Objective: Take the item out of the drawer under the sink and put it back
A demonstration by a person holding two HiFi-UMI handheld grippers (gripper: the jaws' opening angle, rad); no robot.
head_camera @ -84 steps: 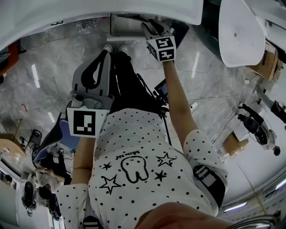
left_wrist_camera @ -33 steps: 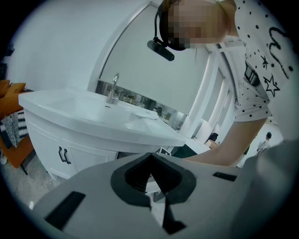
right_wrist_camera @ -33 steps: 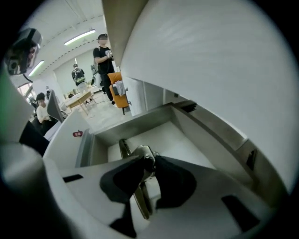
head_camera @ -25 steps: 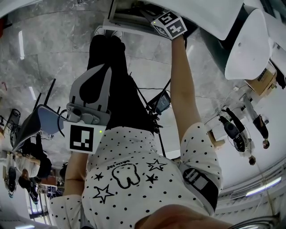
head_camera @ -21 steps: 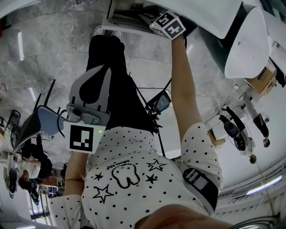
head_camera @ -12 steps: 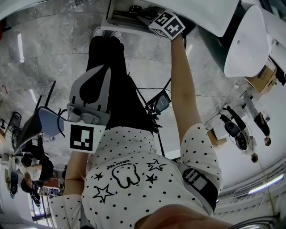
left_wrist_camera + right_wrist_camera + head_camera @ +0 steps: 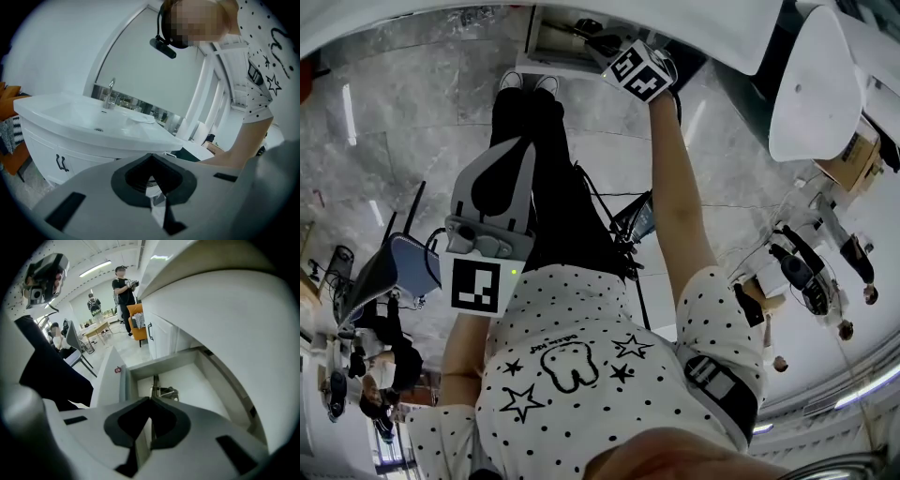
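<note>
since half a second ago the right gripper [image 7: 600, 41] sits slightly further left and lower in the head view, its marker cube rolled to a new angle. its jaws have just been closing, and in the right gripper view the right gripper [image 7: 151, 398] shows its two dark, curved pads meeting tip to tip. one small shiny metal item [image 7: 165, 392] lies on the smooth white floor of the open drawer [image 7: 117, 376], right at those tips; whether a thin part of it is pinched cannot be told. the drawer [image 7: 546, 58] is a plain white box pulled out under the sink, above the person's two white shoes [image 7: 529, 82].

the left gripper [image 7: 521, 146], grey plastic with black padding, is held near the waist of a white dotted shirt [image 7: 609, 319]. in the left gripper view the left gripper [image 7: 151, 155] has its jaws together with nothing between them. beyond it stand one glossy white sink [image 7: 93, 123], one chrome tap [image 7: 110, 93] and a white cabinet front with two dark curved handles [image 7: 59, 162]. the floor [image 7: 403, 122] is grey veined marble tile.
</note>
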